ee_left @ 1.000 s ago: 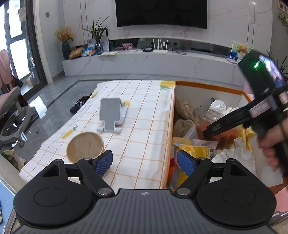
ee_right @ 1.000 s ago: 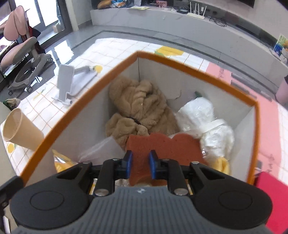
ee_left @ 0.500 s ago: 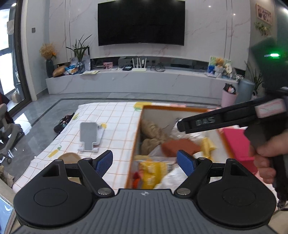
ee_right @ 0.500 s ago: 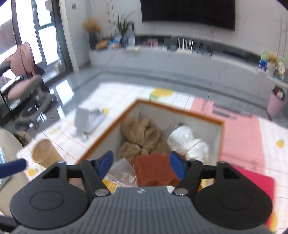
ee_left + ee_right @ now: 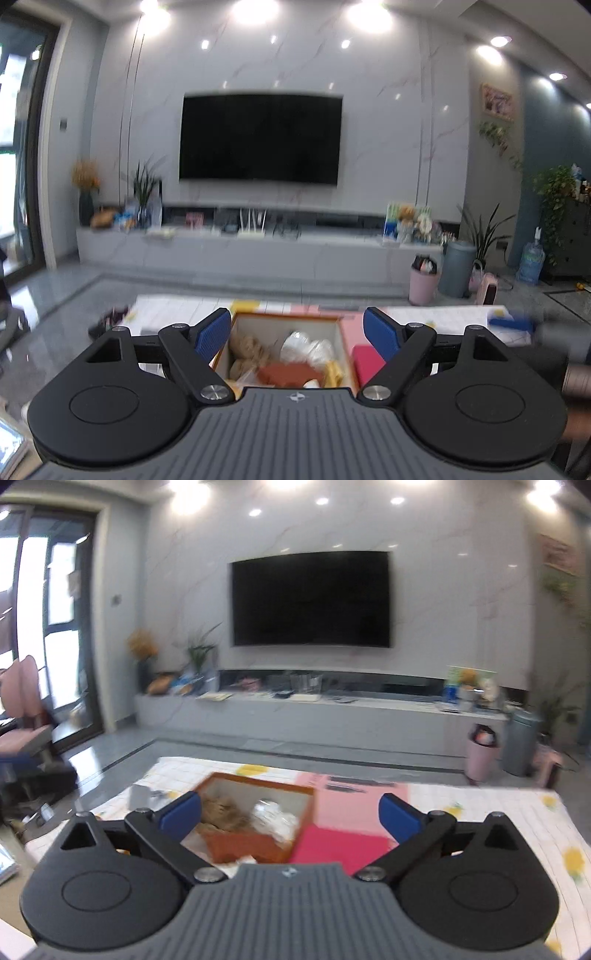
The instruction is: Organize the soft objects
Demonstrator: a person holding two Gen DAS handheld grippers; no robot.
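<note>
Checked tablecloth (image 5: 480, 812) under orange box (image 5: 255, 845); TV (image 5: 310, 598) on marble wall. Left gripper (image 5: 297, 338), right gripper (image 5: 291, 816) spread wide, empty.

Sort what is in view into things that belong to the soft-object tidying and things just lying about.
Part of the job: orange-rimmed box, tan plush, rust-red sponge, white plastic bags, left gripper and right gripper, both open and empty.

Lying about: pink mat, TV, pink bin.
</note>
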